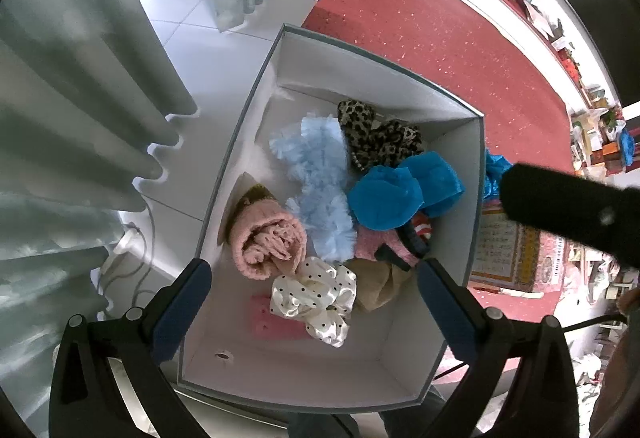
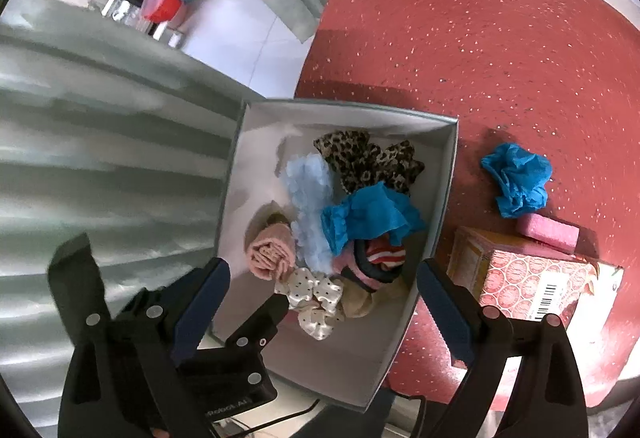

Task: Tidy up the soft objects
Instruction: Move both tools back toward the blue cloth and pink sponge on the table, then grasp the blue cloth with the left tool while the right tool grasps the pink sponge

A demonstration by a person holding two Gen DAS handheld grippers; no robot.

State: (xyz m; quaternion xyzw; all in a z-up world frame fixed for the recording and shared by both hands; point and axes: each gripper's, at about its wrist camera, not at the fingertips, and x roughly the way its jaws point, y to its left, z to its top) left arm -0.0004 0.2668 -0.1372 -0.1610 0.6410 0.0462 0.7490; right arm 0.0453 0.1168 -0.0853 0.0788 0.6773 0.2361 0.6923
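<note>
While both our grippers hover, jaws spread and empty, the white box (image 1: 256, 85) holds one pink knit roll (image 1: 266, 244). Two blue shoe covers (image 1: 400, 189) lie inside; one crumpled blue cover (image 2: 516, 179) lies outside on the table (image 2: 480, 37).

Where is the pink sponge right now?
In the right wrist view, the pink sponge lies outside the box, on the red table to its right, between the crumpled blue cover and the patterned carton.

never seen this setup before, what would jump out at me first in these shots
The open white box on the red speckled tabletop stands out, piled with soft things: a blue crumpled piece over a leopard-print scrunchie and a pale blue fluffy one. Another blue crumpled piece and a pink sponge lie outside, right of the box.
</note>
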